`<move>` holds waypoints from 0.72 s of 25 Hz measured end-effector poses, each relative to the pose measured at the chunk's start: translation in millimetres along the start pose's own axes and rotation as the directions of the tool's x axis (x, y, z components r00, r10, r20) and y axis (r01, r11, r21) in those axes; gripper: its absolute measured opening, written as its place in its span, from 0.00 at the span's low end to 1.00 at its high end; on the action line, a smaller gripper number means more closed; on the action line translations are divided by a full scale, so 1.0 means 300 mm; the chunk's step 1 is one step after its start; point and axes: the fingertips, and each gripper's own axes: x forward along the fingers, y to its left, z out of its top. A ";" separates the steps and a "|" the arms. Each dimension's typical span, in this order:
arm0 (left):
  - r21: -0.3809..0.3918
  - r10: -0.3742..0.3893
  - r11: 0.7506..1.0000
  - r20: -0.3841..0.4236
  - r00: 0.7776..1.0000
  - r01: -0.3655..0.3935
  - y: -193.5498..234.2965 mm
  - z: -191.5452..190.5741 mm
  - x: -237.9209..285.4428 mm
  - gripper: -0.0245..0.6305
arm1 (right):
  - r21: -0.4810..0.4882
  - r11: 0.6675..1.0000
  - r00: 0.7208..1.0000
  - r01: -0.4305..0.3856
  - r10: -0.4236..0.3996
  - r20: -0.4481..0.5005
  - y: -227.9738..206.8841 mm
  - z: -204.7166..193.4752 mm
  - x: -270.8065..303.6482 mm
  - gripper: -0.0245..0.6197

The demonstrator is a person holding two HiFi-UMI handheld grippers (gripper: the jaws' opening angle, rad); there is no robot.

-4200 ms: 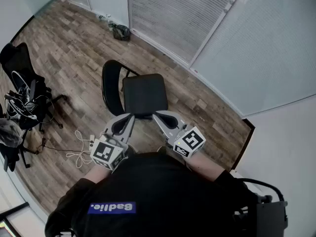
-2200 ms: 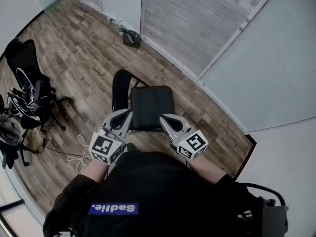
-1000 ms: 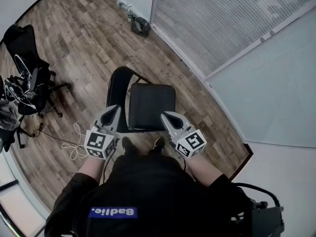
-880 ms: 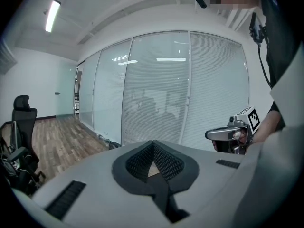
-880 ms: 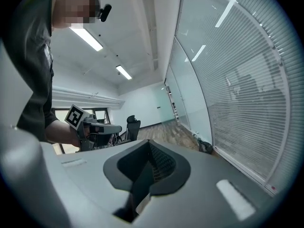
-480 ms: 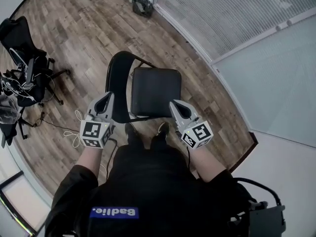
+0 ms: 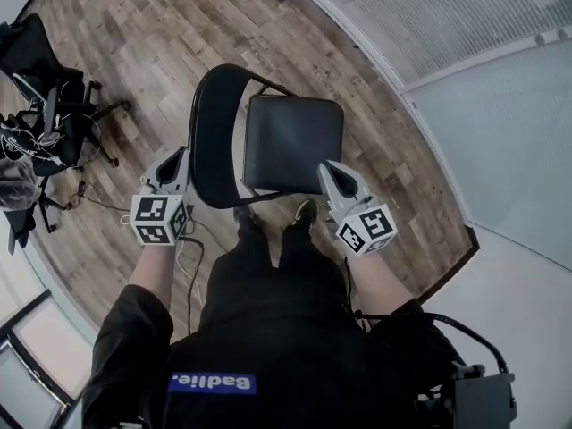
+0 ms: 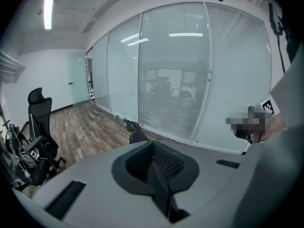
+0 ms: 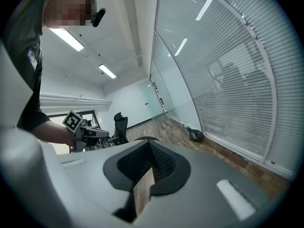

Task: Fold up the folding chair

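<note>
Chair (image 7: 293, 141) betw. L gripper (image 7: 178, 157) & R gripper (image 7: 329, 168)

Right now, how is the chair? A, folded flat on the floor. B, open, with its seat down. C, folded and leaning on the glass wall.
B: the chair stands open on the floor, seat level, with the left gripper and right gripper on either side of it, both shut and empty.
</note>
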 end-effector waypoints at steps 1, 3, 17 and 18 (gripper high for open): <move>0.005 0.002 1.000 -0.017 1.000 -0.002 0.006 -0.018 0.016 0.05 | 0.006 1.000 1.000 0.002 -0.002 -0.004 -0.019 -0.018 0.009 0.04; 0.023 0.008 1.000 -0.049 0.999 -0.007 0.016 -0.053 0.048 0.05 | 0.016 1.000 1.000 0.005 -0.005 -0.012 -0.060 -0.058 0.029 0.04; 0.077 0.033 0.997 -0.240 0.970 -0.015 0.053 -0.246 0.169 0.12 | 0.026 0.999 0.993 0.031 -0.028 -0.117 -0.269 -0.331 0.133 0.06; 0.081 0.038 0.997 -0.252 0.967 -0.019 0.059 -0.254 0.172 0.16 | 0.042 0.998 0.993 0.040 -0.035 -0.116 -0.284 -0.344 0.139 0.06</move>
